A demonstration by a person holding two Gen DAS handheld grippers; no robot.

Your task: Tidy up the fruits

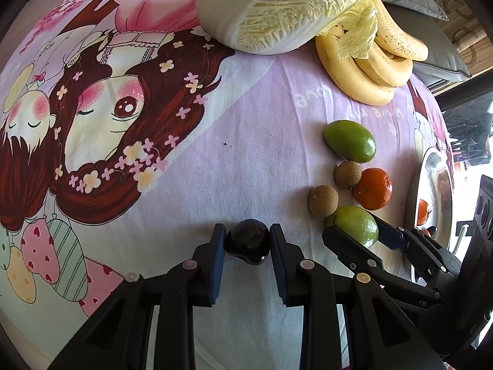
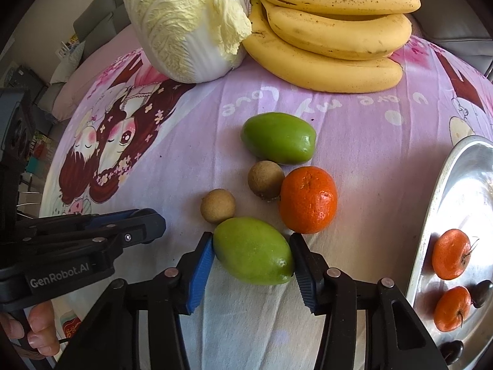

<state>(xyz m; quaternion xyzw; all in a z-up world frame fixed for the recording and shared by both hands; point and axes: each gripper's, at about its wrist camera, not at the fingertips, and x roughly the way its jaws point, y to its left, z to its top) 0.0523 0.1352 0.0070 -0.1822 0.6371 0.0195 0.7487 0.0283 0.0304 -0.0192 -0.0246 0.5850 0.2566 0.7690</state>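
My left gripper point(image 1: 248, 240) is shut on a dark glossy chestnut point(image 1: 248, 242) just above the pink cartoon cloth. My right gripper point(image 2: 252, 256) is shut on a green fruit point(image 2: 252, 251), which also shows in the left wrist view point(image 1: 357, 223). Beyond it lie two brown longans point(image 2: 218, 205) point(image 2: 265, 179), an orange tangerine point(image 2: 308, 200) and a second green fruit point(image 2: 279, 138). The metal tray point(image 2: 456, 185) at the right holds two tangerines point(image 2: 451, 254) point(image 2: 452, 308) and dark chestnuts point(image 2: 482, 293).
A napa cabbage point(image 2: 185, 21) and a bunch of bananas point(image 2: 332, 30) lie at the far side of the cloth. Grey cushions point(image 1: 416, 3) sit behind them. The left gripper body point(image 2: 77, 246) is at the lower left of the right wrist view.
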